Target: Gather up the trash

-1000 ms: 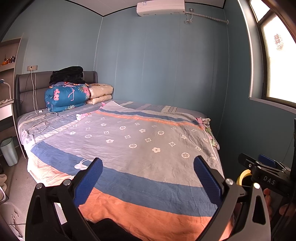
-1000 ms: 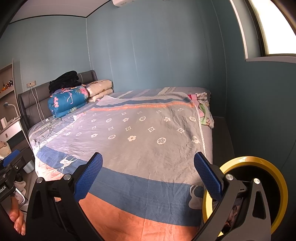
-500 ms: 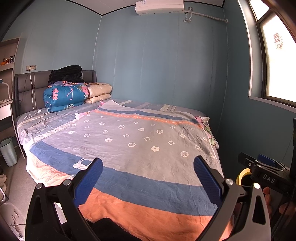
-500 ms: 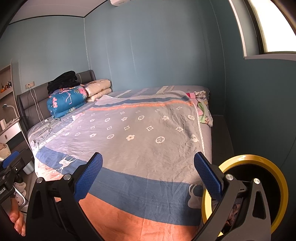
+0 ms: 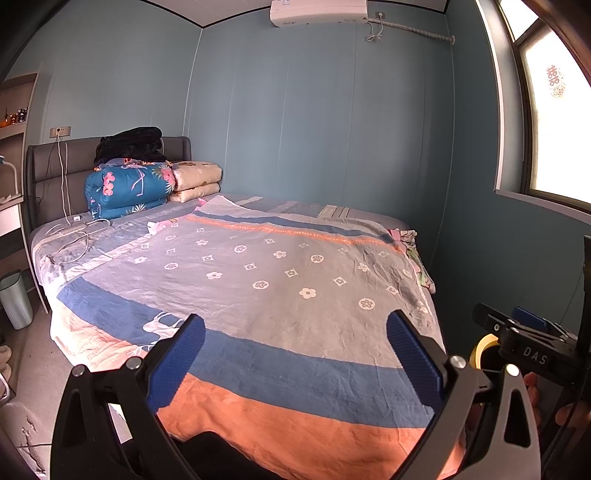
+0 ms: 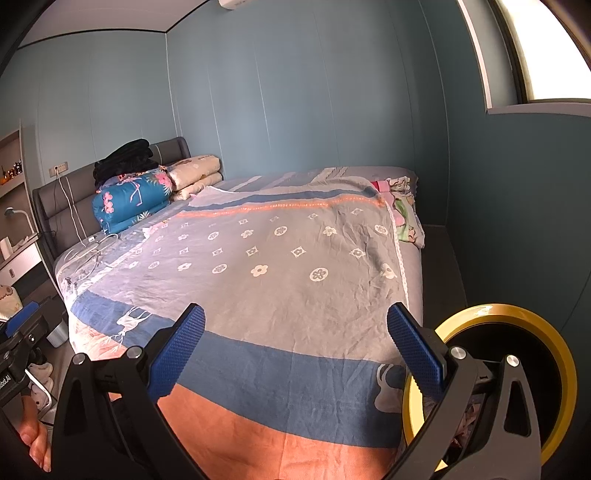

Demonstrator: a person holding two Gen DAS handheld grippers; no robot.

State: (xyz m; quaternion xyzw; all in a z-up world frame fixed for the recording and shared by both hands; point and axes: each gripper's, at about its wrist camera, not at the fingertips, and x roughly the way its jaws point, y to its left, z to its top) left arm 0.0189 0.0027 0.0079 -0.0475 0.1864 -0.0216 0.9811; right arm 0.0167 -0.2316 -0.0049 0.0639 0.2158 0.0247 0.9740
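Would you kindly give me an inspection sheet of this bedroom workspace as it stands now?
Surface: bed under a patterned quilt, spread flat.
Job's things: yellow-rimmed bin at the bed's right foot corner; no loose trash seen.
Clutter: folded blankets at the headboard; crumpled cloth on the far edge.
Grippers: left gripper and right gripper open, empty.
Cables: white cables from the wall socket onto the bed.
Surroundings: grey wastebasket on the floor; air conditioner; window.

Left gripper (image 5: 295,352) jaws wide apart, empty, above patterned bedspread (image 5: 258,280); grey bin (image 5: 14,299) beside bed.
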